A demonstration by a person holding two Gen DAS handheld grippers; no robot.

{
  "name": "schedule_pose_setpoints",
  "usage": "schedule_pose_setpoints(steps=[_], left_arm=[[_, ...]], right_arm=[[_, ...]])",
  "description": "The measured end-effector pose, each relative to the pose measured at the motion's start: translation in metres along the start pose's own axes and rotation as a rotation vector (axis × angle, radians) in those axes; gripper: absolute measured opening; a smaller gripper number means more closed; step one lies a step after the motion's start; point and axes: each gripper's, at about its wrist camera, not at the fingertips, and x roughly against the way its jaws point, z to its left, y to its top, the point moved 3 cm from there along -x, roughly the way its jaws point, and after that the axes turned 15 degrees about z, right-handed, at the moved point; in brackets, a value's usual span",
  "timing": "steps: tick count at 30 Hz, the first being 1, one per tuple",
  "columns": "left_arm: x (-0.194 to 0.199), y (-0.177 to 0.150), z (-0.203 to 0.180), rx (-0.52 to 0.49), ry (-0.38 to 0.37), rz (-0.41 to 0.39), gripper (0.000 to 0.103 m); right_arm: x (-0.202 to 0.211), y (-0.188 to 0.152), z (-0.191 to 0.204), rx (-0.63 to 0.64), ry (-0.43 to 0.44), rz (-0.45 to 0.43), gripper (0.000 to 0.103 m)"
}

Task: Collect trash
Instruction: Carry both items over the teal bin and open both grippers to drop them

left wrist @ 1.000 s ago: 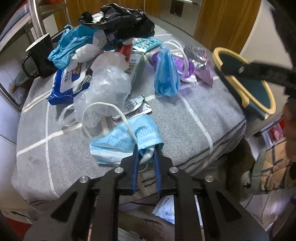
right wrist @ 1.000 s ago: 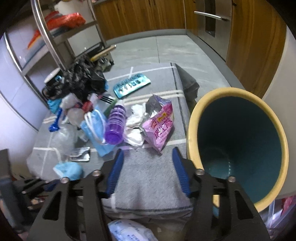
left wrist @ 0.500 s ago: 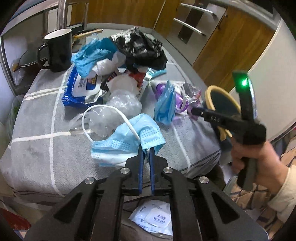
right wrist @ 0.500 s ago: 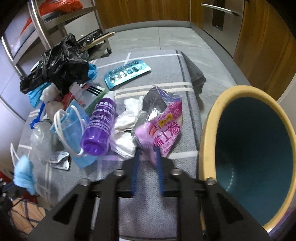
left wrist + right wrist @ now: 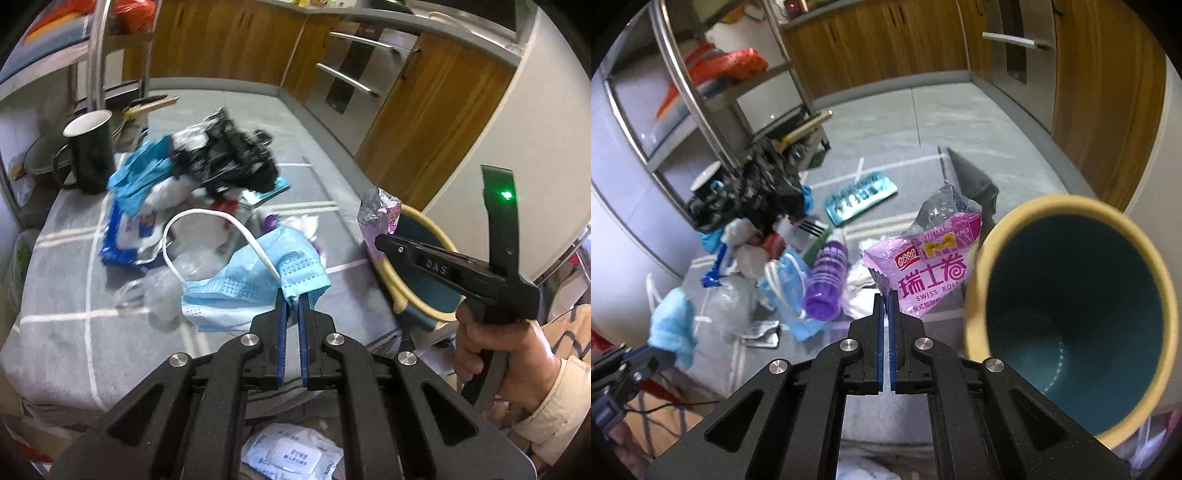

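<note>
Left gripper (image 5: pixel 291 295), right gripper (image 5: pixel 885 299) clamped

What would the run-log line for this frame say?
left gripper: shut on blue face mask | right gripper: shut on pink snack wrapper, beside bin | rest of trash on table

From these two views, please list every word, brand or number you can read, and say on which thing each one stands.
"SWISS ROLL" and "瑞士卷": on the pink wrapper held in the right tongs.
"DAS": on the side of the right tongs, left view.
Purple bottle: print too blurred to read.
Blue wipes pack: too blurred.
White pack on the floor: too small to read.
</note>
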Motion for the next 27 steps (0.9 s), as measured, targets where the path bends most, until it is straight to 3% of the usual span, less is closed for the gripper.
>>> schedule_pose_setpoints(steps=[13, 27], left_arm=[[-0.015, 0.028, -0.069, -0.133, -0.093, 0.008, 0.005], [-0.097, 0.074, -0.134, -0.188, -0.205, 0.153, 0.005]], right_arm=[[0.063, -0.039, -0.047, -0.118, -0.026, -0.056, 0.003], [0.052, -0.074, -0.109, -0.289, -0.040, 0.025, 0.003]])
